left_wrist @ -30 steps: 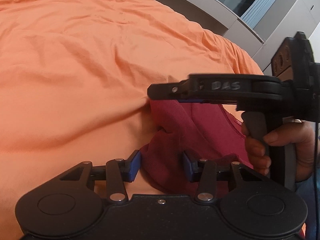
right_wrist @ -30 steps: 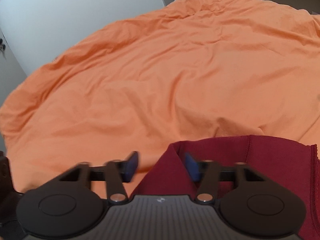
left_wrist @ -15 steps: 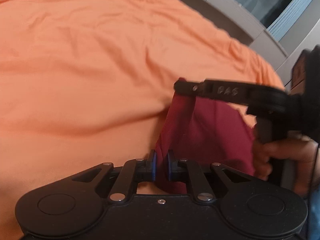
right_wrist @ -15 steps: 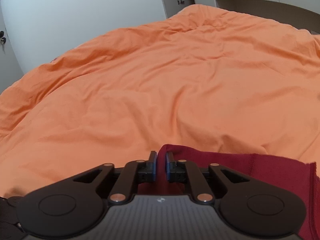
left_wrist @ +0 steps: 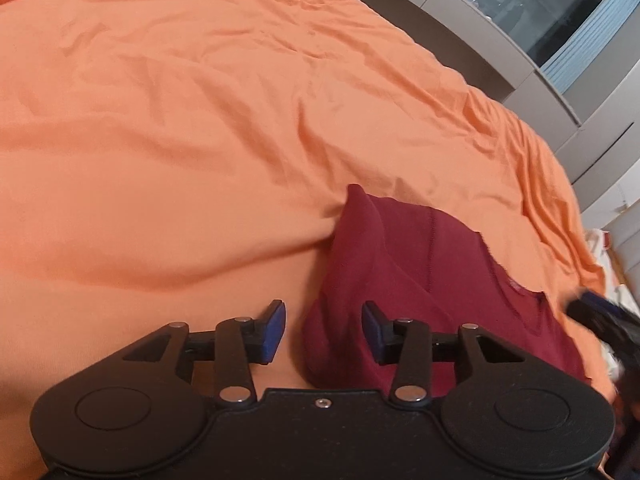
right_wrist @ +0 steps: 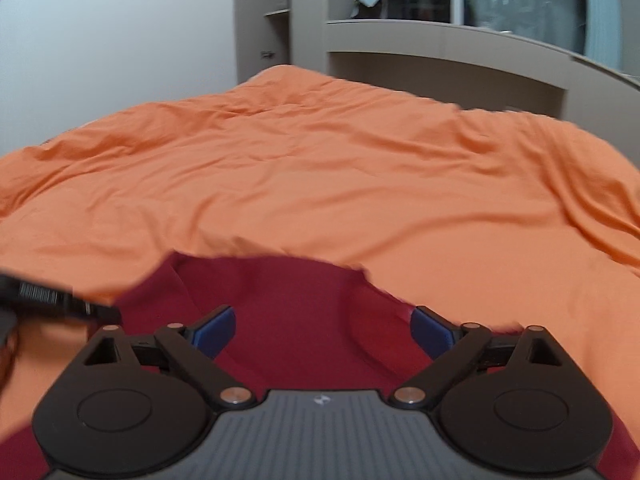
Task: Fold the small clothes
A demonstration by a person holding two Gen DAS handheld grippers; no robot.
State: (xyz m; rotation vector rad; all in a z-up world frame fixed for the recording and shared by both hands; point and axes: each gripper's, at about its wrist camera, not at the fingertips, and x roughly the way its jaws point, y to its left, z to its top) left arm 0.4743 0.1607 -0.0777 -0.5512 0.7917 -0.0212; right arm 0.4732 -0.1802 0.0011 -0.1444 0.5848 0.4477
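Note:
A dark red garment [left_wrist: 404, 272] lies folded on the orange bed cover [left_wrist: 180, 140], near the bed's right edge. My left gripper [left_wrist: 324, 330] hovers over its near left corner with jaws opening; the cloth's edge lies between the blue pads [left_wrist: 274, 330] untouched. In the right wrist view the same dark red garment [right_wrist: 288, 312] spreads under my right gripper [right_wrist: 322, 330], whose jaws are opening wide above it, pads [right_wrist: 212, 330] clear of the cloth. The right gripper shows blurred at the left wrist view's right edge [left_wrist: 600, 320]; the left gripper's finger appears at the right wrist view's left edge [right_wrist: 44, 296].
The orange bed cover [right_wrist: 320, 184] stretches far ahead and left of the garment. Grey cabinets and a window [left_wrist: 532, 12] stand beyond the bed. A white wall [right_wrist: 112, 40] and shelving [right_wrist: 276, 20] lie past the far end. Pale items [left_wrist: 604, 248] sit beyond the bed's right edge.
Both grippers pinched the red cloth half a second ago and have since let go. The right gripper swung away to the right, off the fold's top, and the garment settled flatter.

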